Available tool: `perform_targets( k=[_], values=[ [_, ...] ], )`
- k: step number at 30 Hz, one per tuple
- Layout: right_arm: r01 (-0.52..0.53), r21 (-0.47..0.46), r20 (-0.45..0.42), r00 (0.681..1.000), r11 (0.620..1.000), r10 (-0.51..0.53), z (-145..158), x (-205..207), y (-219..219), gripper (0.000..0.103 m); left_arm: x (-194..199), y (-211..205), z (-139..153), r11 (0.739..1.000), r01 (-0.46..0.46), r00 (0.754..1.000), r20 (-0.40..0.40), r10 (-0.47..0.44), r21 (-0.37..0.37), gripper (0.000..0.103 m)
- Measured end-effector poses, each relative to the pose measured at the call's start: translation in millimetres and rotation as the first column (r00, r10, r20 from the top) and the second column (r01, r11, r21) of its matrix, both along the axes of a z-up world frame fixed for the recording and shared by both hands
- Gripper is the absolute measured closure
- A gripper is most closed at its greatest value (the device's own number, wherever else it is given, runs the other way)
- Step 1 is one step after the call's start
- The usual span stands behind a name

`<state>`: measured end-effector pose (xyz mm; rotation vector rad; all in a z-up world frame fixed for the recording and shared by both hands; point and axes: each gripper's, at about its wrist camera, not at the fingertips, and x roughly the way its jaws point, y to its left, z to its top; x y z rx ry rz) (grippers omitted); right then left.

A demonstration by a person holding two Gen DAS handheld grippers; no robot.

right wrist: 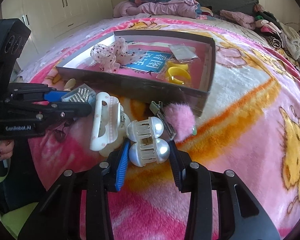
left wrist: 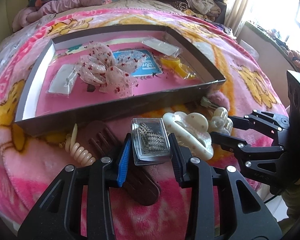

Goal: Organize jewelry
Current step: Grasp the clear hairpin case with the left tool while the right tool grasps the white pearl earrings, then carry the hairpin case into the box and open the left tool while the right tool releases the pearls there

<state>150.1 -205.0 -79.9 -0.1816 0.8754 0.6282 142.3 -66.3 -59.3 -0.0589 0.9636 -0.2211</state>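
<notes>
My left gripper is shut on a small clear plastic box holding sparkly rhinestone jewelry, its pads against the box's two sides, just in front of the shallow dark-walled tray. In the right wrist view the left gripper and its clear box show at the left. My right gripper is shut on the lower half of a pearl hair claw lying on the blanket. The left wrist view shows the right gripper at the pearl hair claw.
A white cloud-shaped claw clip lies between the grippers, a brown comb clip and beige spiral tie at left, a pink fuzzy clip beside the tray. The tray holds a lace bow, yellow bangles and small bags.
</notes>
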Motion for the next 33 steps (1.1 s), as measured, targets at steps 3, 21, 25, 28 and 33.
perform_targets(
  k=[3, 21, 25, 28, 33],
  values=[
    [0.013, 0.005, 0.002, 1.000, 1.000, -0.013, 6.1, -4.4, -8.5, 0.067, -2.0, 2.1, 4.6, 1.000, -0.004, 1.000, 0.012, 0.004, -0.010, 0.074],
    [0.008, 0.025, 0.068, 0.998, 1.000, -0.010, 43.9, -14.0, -7.1, 0.067, -12.4, 25.8, 31.5, 0.998, -0.043, 0.995, 0.085, 0.046, -0.045, 0.074],
    [-0.010, 0.028, 0.085, 0.996, 1.000, 0.007, 51.5, -10.7, 4.0, 0.067, -13.2, 33.6, 36.0, 0.997, -0.057, 0.993, 0.099, 0.062, -0.053, 0.074],
    [-0.020, 0.030, 0.096, 0.995, 0.999, 0.017, 56.5, -7.7, 10.9, 0.067, -13.2, 41.7, 39.1, 0.996, -0.073, 0.991, 0.110, 0.079, -0.054, 0.074],
    [-0.035, 0.032, 0.117, 0.993, 0.999, 0.031, 64.5, -1.3, 24.0, 0.067, -13.4, 58.0, 44.9, 0.992, -0.105, 0.985, 0.127, 0.113, -0.069, 0.075]
  ],
)
